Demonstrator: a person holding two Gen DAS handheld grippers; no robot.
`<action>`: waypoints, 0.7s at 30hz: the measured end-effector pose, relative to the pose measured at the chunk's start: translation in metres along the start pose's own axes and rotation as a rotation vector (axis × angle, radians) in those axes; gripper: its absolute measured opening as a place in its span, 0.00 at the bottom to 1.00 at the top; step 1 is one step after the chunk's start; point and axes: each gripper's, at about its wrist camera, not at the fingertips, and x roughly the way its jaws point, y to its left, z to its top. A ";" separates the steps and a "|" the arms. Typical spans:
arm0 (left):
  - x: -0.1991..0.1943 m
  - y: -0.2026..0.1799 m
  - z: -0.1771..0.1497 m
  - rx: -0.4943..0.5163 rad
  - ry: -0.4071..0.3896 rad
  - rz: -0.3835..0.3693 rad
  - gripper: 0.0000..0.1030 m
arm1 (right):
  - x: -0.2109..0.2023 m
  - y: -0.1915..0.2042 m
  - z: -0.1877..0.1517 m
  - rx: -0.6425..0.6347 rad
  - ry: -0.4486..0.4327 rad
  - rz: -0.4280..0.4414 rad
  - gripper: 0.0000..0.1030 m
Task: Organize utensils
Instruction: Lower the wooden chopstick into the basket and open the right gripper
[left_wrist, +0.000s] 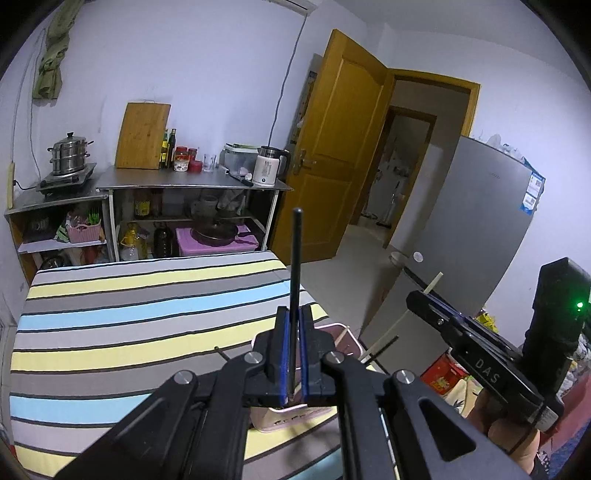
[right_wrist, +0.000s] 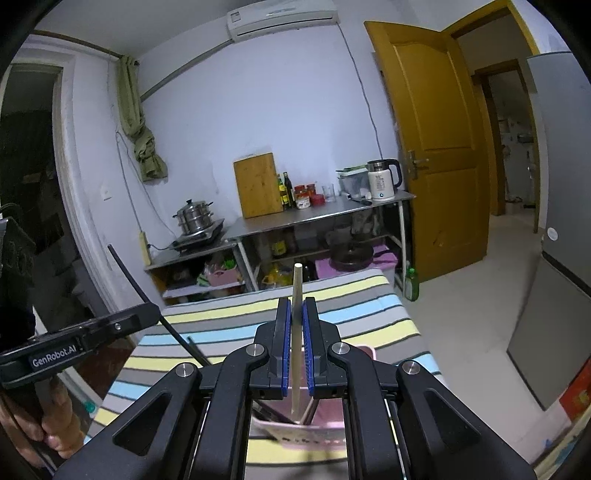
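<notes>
Left wrist view, left tool (left_wrist: 293, 354) pinching black chopstick (left_wrist: 296, 266), right tool (right_wrist: 293, 347) pinching pale chopstick (right_wrist: 296, 332)

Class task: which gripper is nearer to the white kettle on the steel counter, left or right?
Hard to call; both grippers hover over the pink holder, far from the white kettle. Left gripper holds a black chopstick; right gripper a wooden chopstick.

Occlusions around the holder

Pink holder (right_wrist: 364, 352) mostly behind right gripper (right_wrist: 295, 325) linkage; its printed text is cut off and unreadable. In the left view the pink holder (left_wrist: 341, 328) shows only a rim sliver at 4 o'clock of left gripper (left_wrist: 294, 332). Black chopstick (left_wrist: 295, 266) lower tip is hidden between the pads. Shelf contents too small to identify.
</notes>
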 end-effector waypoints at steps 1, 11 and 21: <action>0.004 0.000 -0.001 0.001 0.003 0.001 0.05 | 0.003 -0.001 -0.002 0.004 -0.001 0.001 0.06; 0.030 0.003 -0.027 0.003 0.041 0.003 0.05 | 0.019 -0.001 -0.033 -0.009 0.018 0.000 0.06; 0.046 0.002 -0.048 0.007 0.102 0.003 0.05 | 0.037 -0.003 -0.056 -0.020 0.084 -0.010 0.06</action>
